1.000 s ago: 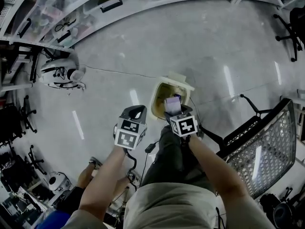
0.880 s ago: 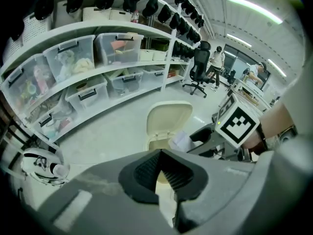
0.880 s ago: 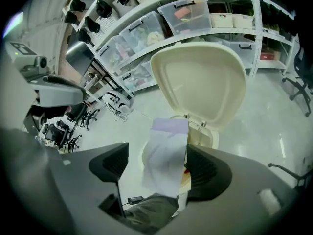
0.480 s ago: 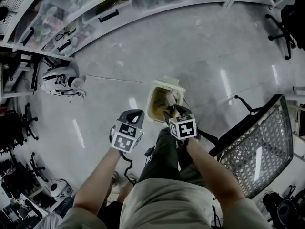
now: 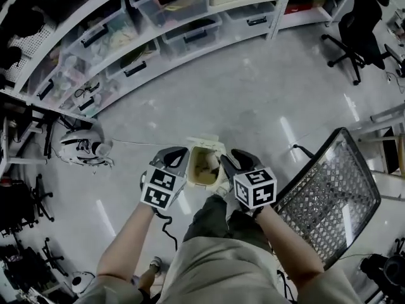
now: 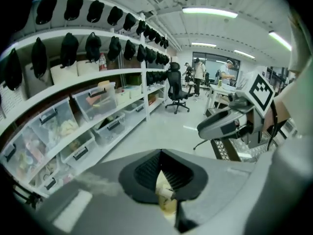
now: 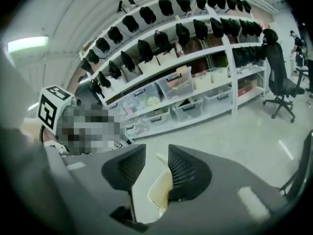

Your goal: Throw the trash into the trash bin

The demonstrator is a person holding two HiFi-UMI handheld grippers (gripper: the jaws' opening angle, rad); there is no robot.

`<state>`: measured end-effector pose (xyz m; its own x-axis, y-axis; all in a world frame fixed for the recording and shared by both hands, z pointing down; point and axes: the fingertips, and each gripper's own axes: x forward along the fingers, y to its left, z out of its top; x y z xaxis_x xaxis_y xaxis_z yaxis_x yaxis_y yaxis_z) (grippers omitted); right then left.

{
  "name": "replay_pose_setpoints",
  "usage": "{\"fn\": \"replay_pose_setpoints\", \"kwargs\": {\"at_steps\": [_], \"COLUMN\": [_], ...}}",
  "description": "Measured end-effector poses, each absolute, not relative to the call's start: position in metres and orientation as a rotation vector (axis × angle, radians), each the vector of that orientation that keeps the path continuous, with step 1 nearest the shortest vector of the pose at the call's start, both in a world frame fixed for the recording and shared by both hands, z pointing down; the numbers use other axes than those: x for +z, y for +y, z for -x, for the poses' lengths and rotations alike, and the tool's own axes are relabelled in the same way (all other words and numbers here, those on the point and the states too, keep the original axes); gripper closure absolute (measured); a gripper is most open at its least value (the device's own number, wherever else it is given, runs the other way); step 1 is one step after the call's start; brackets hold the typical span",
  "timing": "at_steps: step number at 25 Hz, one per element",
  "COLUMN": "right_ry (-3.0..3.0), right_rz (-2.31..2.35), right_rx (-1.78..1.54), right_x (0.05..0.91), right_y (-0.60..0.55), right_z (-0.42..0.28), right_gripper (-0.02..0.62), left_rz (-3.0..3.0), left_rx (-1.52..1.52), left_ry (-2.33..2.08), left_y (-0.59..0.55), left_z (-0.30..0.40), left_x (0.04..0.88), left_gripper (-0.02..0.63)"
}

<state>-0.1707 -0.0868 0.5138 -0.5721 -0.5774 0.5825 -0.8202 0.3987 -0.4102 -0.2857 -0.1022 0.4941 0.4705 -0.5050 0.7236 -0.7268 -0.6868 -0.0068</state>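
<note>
A cream trash bin (image 5: 204, 146) stands open on the grey floor, with crumpled trash (image 5: 206, 164) inside. I hold both grippers above it, one on each side. My left gripper (image 5: 179, 152) hangs over the bin's left rim. In the left gripper view its tips (image 6: 160, 153) meet, nothing is held, and the bin (image 6: 166, 200) shows below. My right gripper (image 5: 233, 159) is over the right rim. Its jaws have just been closing, and a gap (image 7: 157, 151) still shows with nothing in it. The bin (image 7: 159, 192) appears through that gap.
A mesh chair back (image 5: 329, 195) leans close at the right. Long white shelves with clear storage boxes (image 5: 183, 18) curve along the far side. An office chair (image 5: 357, 24) stands at the back right. A white device with a cable (image 5: 82, 145) lies on the floor at left.
Both grippers have risen away from the bin, which looks smaller and farther below. The purple piece in the right gripper's jaws a second ago is gone; those jaws have narrowed.
</note>
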Motion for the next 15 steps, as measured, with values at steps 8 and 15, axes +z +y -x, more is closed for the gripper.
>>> {"fn": "replay_pose_setpoints", "kwargs": {"at_steps": [8, 15], "right_ry": [-2.471, -2.524], "right_rz": [-1.446, -1.661], "right_rx": [0.752, 0.503], "right_x": [0.353, 0.242], "right_y": [-0.095, -0.080], "right_z": [0.100, 0.034], "right_gripper": [0.492, 0.539], "left_rz": [-2.713, -2.927], "left_rx": [0.906, 0.787], "left_ry": [-1.016, -0.969], "left_y": [-0.133, -0.142], "left_z": [0.206, 0.146], "left_x": [0.364, 0.278], "left_gripper": [0.604, 0.604]}}
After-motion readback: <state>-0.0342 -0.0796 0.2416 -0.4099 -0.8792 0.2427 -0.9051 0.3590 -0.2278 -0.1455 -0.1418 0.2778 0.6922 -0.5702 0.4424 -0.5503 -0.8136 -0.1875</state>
